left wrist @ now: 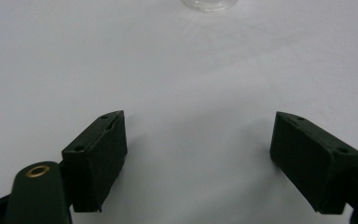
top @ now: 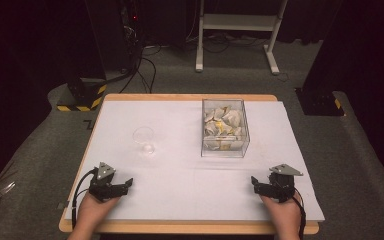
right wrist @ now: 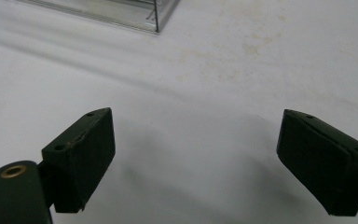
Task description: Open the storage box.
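A clear plastic box holding several crumpled white and yellow pieces stands right of the table's centre. A small clear cup stands to its left. My left gripper rests near the front left of the white table, open with nothing between its jaws. In the left gripper view the jaws stand wide apart over bare white surface, with the cup's base at the top edge. My right gripper rests at the front right, open and empty. The box's corner appears in the right gripper view.
The white sheet covers a wooden tabletop with its edge showing at the front. Faint yellowish stains mark the sheet right of the box. Beyond the table lie grey carpet, cables, a white stand and a black-and-yellow striped base.
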### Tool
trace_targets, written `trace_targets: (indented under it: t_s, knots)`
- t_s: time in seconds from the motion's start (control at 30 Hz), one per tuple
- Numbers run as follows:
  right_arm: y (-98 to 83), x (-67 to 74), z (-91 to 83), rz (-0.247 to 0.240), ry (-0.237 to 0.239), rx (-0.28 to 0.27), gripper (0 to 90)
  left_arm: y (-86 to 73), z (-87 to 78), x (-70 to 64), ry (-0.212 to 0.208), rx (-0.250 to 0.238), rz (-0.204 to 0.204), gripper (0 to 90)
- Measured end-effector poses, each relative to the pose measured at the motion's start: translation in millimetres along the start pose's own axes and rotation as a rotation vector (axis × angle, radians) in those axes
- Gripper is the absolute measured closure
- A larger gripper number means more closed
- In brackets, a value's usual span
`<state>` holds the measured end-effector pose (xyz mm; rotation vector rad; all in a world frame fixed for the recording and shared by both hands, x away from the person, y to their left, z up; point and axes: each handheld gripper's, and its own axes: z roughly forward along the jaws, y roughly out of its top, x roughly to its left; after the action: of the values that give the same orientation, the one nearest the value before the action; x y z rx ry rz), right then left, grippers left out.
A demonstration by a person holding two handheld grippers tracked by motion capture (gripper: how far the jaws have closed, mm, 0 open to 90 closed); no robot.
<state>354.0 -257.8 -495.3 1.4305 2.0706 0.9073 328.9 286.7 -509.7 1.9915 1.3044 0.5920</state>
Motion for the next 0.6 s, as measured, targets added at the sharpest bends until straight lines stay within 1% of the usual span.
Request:
trace_targets:
  t_s: [0.07, 0.13, 0.23, 0.33, 0.43, 0.5, 0.6]
  knots:
    - [0.4, 1.1, -1.5, -0.005, 0.01, -0.005, 11.2, 0.1, 0.0, -0.1, 0.001, 0.0, 0.002, 19.1]
    - [0.6, 2.2, -2.0, -0.019, 0.015, -0.008, 11.2, 0.1, 0.0, 0.1, 0.003, 0.0, 0.006, 19.1]
    - [1.0, 4.9, -3.1, -0.024, 0.026, -0.004, 11.4, 0.1, 0.0, 0.1, 0.003, 0.0, 0.006, 19.1]
    - [1.9, 7.7, -4.8, -0.043, 0.019, -0.024, 11.6, 0.1, 0.0, 0.1, 0.003, 0.0, 0.006, 19.1]
    - [3.7, 11.4, -6.5, -0.058, 0.016, -0.033, 11.8, 0.1, 0.0, -0.1, 0.001, 0.0, 0.002, 19.1]
    - [4.3, 13.9, -7.0, -0.064, 0.032, -0.036, 12.6, 0.1, 0.0, -0.1, 0.001, 0.0, 0.002, 19.1]
    - [4.4, 18.6, -7.5, -0.07, 0.034, -0.038, 12.7, 0.1, -0.1, 0.1, 0.003, 0.0, 0.006, 19.1]
